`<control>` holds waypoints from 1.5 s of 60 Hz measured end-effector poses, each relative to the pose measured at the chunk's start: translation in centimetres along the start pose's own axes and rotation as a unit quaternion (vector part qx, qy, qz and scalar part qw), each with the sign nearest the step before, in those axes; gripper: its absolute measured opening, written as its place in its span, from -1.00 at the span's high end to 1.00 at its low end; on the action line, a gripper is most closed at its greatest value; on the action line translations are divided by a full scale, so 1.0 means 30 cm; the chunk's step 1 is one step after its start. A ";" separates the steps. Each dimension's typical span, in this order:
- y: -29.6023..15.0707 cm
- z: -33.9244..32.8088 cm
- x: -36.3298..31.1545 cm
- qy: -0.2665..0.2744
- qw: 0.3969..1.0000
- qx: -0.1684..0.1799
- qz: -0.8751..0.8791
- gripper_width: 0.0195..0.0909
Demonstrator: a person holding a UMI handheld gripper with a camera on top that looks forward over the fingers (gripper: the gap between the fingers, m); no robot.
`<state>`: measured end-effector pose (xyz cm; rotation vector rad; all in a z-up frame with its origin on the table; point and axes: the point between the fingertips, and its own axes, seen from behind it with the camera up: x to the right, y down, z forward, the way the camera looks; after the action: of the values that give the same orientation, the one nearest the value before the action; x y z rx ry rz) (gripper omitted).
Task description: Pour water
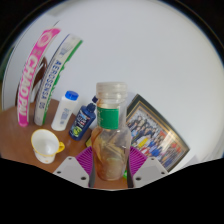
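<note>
the gripper point(110, 160) sits low in the middle of the frame, its two fingers pinching a clear plastic bottle point(111, 135) from either side. the purple pads point(88, 158) press against the bottle's lower body, one at its left and one at its right, with no gap visible. the bottle stands roughly upright and fills the centre of the view; it has a wide pale cap at the top, a green band around its neck, and a brownish look through its clear wall. how much liquid it holds cannot be told.

to the lower left, just beside the left finger, a small white cup point(46, 147) with a yellow handle rests on the brown wooden table point(20, 140), its mouth open upward. it is apart from the bottle. behind it, toward the middle left, stands a white bottle with a blue cap point(65, 110), and just to its right a dark blue bottle point(85, 117) with a label, partly hidden behind the held bottle.

in the upper left, a pink and white package point(32, 68) and a green and white package point(58, 72) lean against the pale wall. at the right of the frame a framed picture point(156, 132) leans tilted, showing a group of people.
</note>
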<state>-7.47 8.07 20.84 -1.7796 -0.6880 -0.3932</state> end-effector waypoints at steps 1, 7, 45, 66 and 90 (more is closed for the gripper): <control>0.012 0.001 -0.004 -0.010 1.000 0.002 0.026 0.32; 0.102 0.029 -0.048 -0.044 0.988 0.003 0.150 0.33; 0.452 0.149 -0.240 -0.068 0.951 -0.033 0.301 -0.16; 0.440 -0.237 -0.184 -0.026 0.946 -0.113 0.304 -0.86; 0.279 -0.827 -0.241 -0.003 0.942 -0.143 0.302 -0.84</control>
<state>-5.90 -18.92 18.12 -2.1588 -0.0604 -0.0677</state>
